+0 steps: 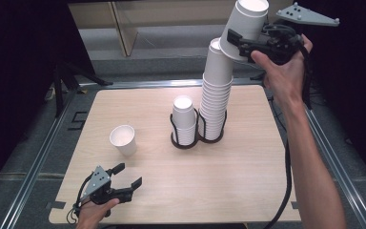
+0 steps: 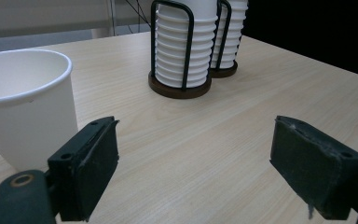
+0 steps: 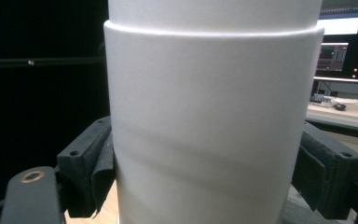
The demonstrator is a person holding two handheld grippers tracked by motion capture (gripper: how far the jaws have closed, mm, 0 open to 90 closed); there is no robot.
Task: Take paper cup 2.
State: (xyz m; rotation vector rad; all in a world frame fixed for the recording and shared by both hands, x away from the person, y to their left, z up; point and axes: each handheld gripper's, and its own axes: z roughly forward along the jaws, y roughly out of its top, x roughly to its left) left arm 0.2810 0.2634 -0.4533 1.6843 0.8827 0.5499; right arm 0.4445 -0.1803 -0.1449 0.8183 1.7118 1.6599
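My right gripper (image 1: pixel 238 44) is raised at the back right, shut on a white paper cup (image 1: pixel 248 24) tilted just above the tall stack of cups (image 1: pixel 217 95). In the right gripper view the held cup (image 3: pixel 209 116) spans the gap between both pads of the right gripper (image 3: pixel 205 163). A shorter stack (image 1: pixel 184 121) stands in the twin wire holder (image 1: pixel 190 142) beside the tall one. A single upright cup (image 1: pixel 123 140) sits at the left. My left gripper (image 1: pixel 129 174) rests low at the front left, open, its jaws holding nothing. In the left gripper view the left gripper (image 2: pixel 193 140) has the single cup (image 2: pixel 25 107) just beyond its left pad.
The wooden table (image 1: pixel 248 167) has bare surface at the front and right. Metal rails (image 1: pixel 43 157) run along both sides. A shelf unit (image 1: pixel 124 24) stands behind the table. Monitors (image 3: pixel 340 51) glow in the dark background of the right gripper view.
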